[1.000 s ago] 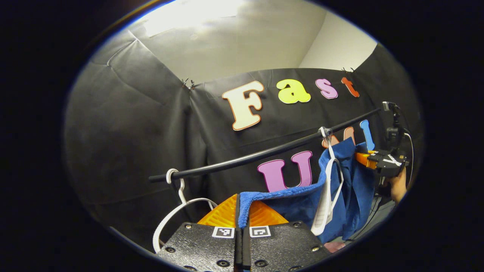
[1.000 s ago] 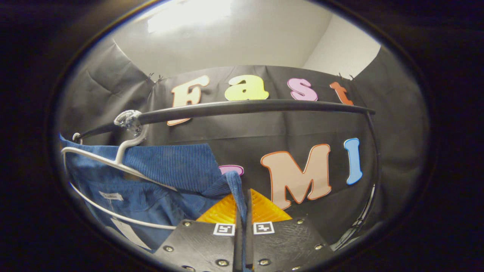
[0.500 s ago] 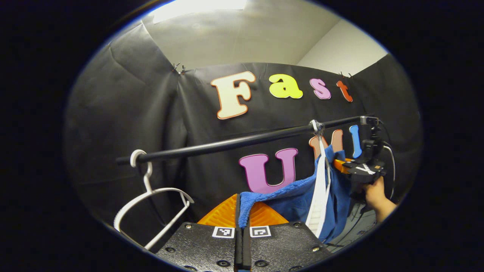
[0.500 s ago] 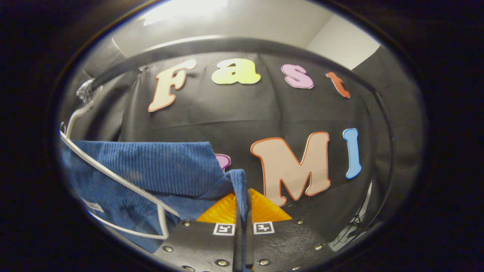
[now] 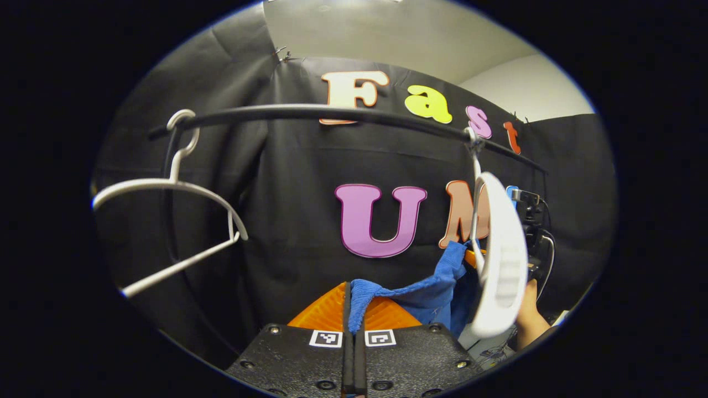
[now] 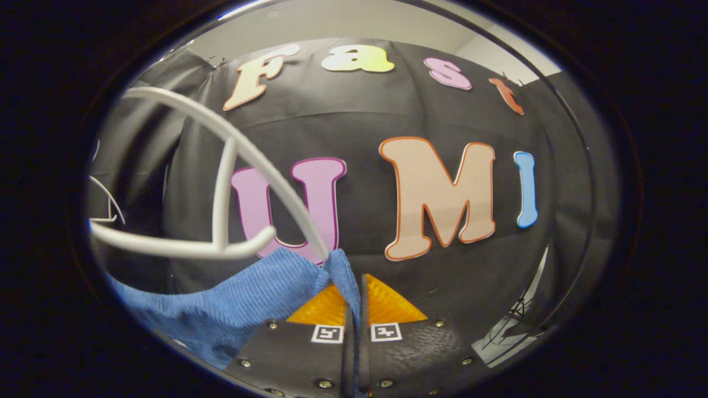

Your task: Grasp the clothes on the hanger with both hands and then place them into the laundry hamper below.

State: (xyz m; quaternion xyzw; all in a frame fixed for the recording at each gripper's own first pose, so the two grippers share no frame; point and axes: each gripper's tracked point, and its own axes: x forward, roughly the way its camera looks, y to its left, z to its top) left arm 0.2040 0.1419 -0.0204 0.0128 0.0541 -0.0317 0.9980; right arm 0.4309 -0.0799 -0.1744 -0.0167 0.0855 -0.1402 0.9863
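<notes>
In the left gripper view, an empty white hanger [image 5: 177,188] hung by its hook at the left end of a black rail [image 5: 332,113] that ran across the booth's dark cloth wall. At the bottom centre, the left gripper [image 5: 354,309] had its jaws closed on a corner of the blue garment [image 5: 426,290], the cloth pinched between both fingers and folded over the tip of the right one. From there the fabric stretched rightward and slightly upward, sagging a little, to a point just below and behind a second white hanger [image 5: 498,260]. That hanger hung from the rail, turned edge-on to the camera, and carried no cloth; the garment lay below it and free of it. Just beyond its right edge sat the right gripper [image 5: 528,221], mostly hidden behind the hanger, with the person's hand [image 5: 528,309] beneath it. In the right gripper view, the same bare hanger [image 6: 221,182] curved across the left side, tilted and close to the lens. Beneath it the blue garment [image 6: 249,298] spread in a ribbed sheet from the lower left up to the centre. There the right gripper [image 6: 354,301] had its jaws shut on the cloth's corner, a narrow fold of blue standing up between the two fingers.
</notes>
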